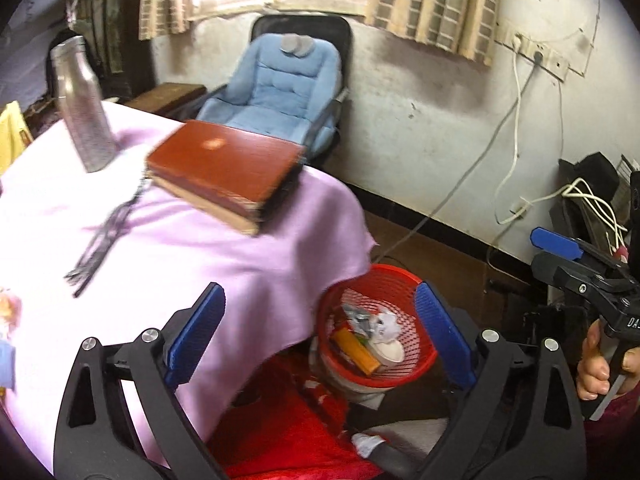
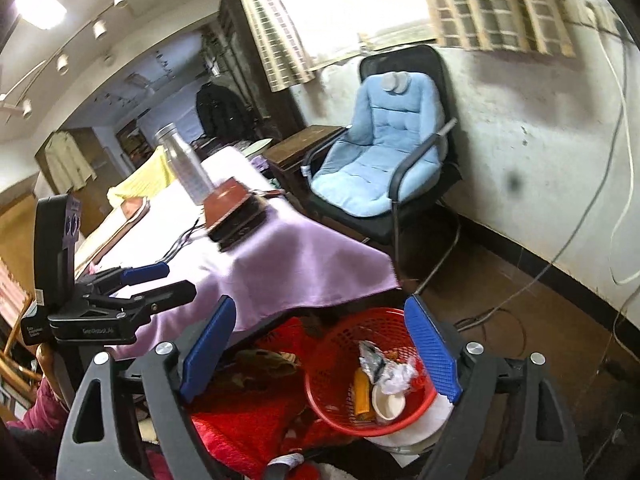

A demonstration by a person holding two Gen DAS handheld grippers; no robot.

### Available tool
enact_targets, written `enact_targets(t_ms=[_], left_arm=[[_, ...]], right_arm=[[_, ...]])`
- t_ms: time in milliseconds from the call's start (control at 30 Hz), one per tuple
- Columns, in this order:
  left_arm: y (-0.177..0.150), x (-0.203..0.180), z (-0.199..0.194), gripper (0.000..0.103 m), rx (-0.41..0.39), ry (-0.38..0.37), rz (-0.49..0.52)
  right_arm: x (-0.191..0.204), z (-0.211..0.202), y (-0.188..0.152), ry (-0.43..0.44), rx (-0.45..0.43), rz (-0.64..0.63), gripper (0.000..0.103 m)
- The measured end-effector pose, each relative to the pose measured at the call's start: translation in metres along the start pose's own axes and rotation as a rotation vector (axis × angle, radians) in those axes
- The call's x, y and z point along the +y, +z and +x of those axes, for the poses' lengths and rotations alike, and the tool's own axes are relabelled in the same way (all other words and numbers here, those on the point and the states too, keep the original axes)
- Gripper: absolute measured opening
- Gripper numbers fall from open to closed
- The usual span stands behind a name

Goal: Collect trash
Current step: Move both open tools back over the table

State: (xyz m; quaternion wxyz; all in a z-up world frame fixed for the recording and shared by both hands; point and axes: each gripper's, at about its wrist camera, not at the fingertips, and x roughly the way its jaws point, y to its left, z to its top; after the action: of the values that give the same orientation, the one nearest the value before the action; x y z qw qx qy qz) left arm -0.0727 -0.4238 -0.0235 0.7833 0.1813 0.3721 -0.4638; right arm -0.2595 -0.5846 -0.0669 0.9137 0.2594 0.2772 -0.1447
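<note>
so there's a table with a lilac cloth [image 1: 248, 248] hanging over its edge, and a red-brown book [image 1: 224, 168] sits stacked on another one near the far corner. left of the books a steel bottle [image 1: 82, 108] stands upright, and a dark tasselled cord [image 1: 106, 236] trails across the cloth nearer in. beyond the table there's a black chair with a pale blue cushion [image 2: 384, 152] against the stained wall, checked curtains [image 1: 434, 4] over a bright window, white cables [image 1: 516, 140] hanging on the right
</note>
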Motion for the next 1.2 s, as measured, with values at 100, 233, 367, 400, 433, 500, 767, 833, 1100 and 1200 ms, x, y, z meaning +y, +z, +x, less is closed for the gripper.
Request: enact_targets(t_ms=[100,233,367,400,433,500,767,833,1100,1200], left_arm=[[-0.005,0.02,-0.015,0.094,-0.028,0.036,-0.024],[-0.012,0.059,-0.04,0.095,-0.059,0.103,-0.074],[-0.027,0.107,-0.068,0.095,-0.083,0.185,-0.129],[-0.03,0.12,-0.075,0.096,-0.089,0.206,-0.143],[-0.037,0.139,-0.085,0.096,-0.096,0.243,-0.165],[-0.047,0.168,-0.099,0.096,-0.098,0.303,-0.196],[-0.113,0.322,-0.153,0.096,-0.048,0.521,-0.453],[-0.13,0.354,-0.161,0.096,-0.026,0.549,-0.511],[-0.162,0.418,-0.161,0.096,0.031,0.547,-0.617],[-0.166,0.423,-0.151,0.096,0.057,0.535,-0.612]], right_arm=[[0.023,0.005,0.006,0.022,0.012,-0.039,0.085],[0.059,0.016,0.012,0.069,0.03,-0.098,0.088],[0.107,0.035,0.016,0.144,0.068,-0.163,0.09],[0.121,0.041,0.017,0.17,0.082,-0.179,0.09],[0.134,0.046,0.019,0.194,0.092,-0.196,0.09],[0.159,0.057,0.02,0.23,0.107,-0.229,0.092],[0.253,0.1,0.02,0.364,0.155,-0.324,0.092],[0.272,0.11,0.022,0.395,0.166,-0.334,0.092],[0.318,0.141,0.025,0.431,0.209,-0.348,0.092],[0.326,0.149,0.028,0.436,0.216,-0.345,0.093]])
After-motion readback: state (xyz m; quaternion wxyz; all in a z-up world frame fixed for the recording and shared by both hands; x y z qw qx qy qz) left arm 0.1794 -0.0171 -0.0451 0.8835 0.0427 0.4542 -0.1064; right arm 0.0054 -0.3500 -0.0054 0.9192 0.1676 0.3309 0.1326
